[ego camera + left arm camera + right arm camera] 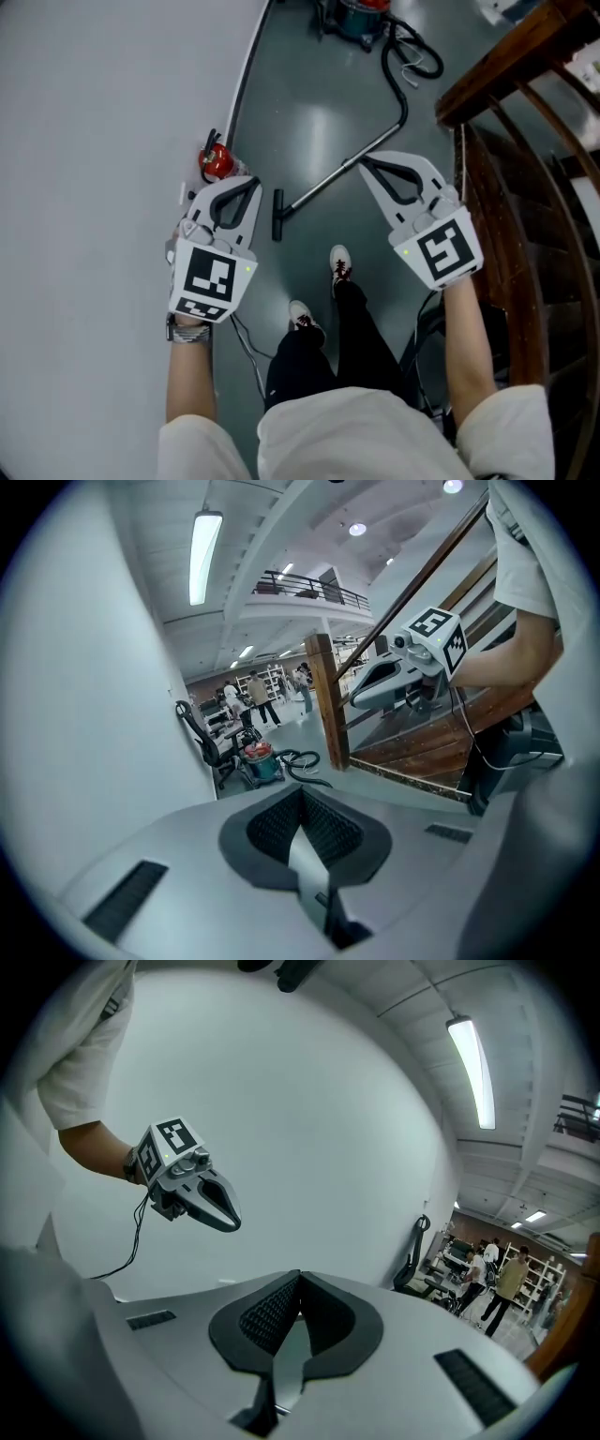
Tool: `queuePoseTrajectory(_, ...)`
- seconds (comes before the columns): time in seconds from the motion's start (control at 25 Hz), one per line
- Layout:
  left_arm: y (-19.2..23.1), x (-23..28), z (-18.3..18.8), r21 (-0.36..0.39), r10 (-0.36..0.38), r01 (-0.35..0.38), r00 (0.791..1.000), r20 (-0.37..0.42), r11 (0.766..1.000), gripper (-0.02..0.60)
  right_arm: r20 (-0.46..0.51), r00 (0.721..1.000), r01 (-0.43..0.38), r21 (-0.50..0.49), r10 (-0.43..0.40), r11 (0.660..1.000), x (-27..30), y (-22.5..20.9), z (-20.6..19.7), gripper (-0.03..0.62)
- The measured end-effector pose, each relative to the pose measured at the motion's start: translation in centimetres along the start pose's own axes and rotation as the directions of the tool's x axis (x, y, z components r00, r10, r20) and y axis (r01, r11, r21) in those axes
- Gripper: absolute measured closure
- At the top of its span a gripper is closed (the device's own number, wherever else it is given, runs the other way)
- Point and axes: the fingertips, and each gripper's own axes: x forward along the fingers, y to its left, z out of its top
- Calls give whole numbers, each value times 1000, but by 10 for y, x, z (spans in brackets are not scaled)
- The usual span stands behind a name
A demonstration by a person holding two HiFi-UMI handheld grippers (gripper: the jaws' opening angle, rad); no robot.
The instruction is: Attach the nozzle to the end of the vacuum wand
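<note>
In the head view the metal vacuum wand [342, 172] lies slanted on the grey floor. A black bar-shaped nozzle [277, 216] sits across its near end and touches it. My left gripper [253, 181] and my right gripper [364, 161] are both held up high above the floor, either side of the wand, and neither touches it. Both are shut with nothing between the pads. The left gripper view shows its own shut jaws [302, 794] and the right gripper [358, 699] in the air. The right gripper view shows its shut jaws [300, 1279] and the left gripper [231, 1220].
The vacuum canister [361, 14] with its black hose [410, 58] stands farther along the floor. A red object [217, 161] sits by the white wall [94, 141]. A wooden stair railing [525, 141] runs along the right. An office chair [202, 738] and people [253, 700] are far off.
</note>
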Motion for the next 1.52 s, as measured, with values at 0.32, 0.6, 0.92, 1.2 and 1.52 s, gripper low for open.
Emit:
queuePoseTrajectory(0.32,-16,-60,31,-16,14,-13,998,64,1000,580,16,999,36,-4,-36,999,-40,25,45,566)
queuePoseTrajectory(0.6,-36,-107,60,5,31,-32,993,111,999,580,37,998,41,-24,-41,999,-75,50,89,566)
queuePoseTrajectory(0.92,-55,-151,80,24,48,-52,986,157,998,580,62,996,61,0,-61,998,-114,65,118,566)
queuePoseTrajectory(1.2,-52,-177,86,44,63,-72,983,175,996,580,60,994,91,-7,-90,996,-127,76,136,566)
queuePoseTrajectory(1.52,-57,-192,86,65,65,-79,980,189,995,580,63,993,103,-21,-102,994,-130,89,150,566)
